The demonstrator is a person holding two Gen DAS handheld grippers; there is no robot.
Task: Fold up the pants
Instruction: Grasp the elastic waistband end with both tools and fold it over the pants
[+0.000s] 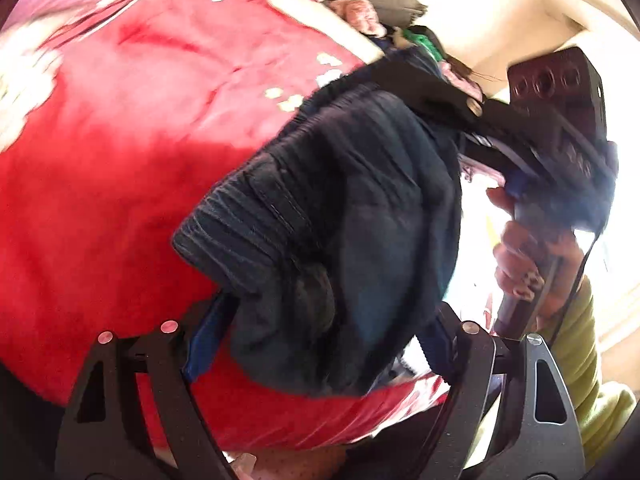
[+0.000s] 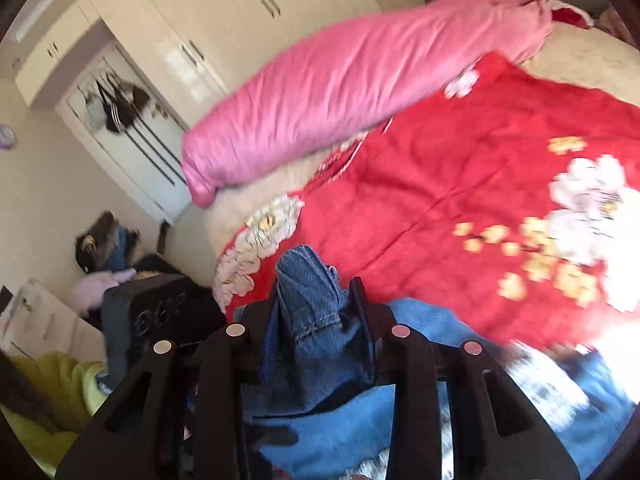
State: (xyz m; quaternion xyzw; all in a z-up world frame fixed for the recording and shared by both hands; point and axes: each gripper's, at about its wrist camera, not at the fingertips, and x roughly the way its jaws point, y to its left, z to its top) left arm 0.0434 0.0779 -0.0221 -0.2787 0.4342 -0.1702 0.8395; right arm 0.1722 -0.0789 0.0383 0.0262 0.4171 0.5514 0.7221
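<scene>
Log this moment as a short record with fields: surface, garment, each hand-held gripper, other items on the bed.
surface: red floral blanket on a bed
garment: blue denim pants, bunched, lifted off the blanket
left hand-held gripper: jaws wide, a thick wad of the pants between them
right hand-held gripper: closed on a bunched fold of the pants
other items: long pink pillow on the bed's far side
background: cream wardrobe

A home bedroom: a bed spread with a red blanket printed with white flowers [image 2: 460, 184] fills the right of the right wrist view, a long pink bolster pillow [image 2: 344, 80] lies across its top, and cream built-in wardrobe doors with metal handles [image 2: 240, 4] line the upper left, clothes hanging below.
</scene>
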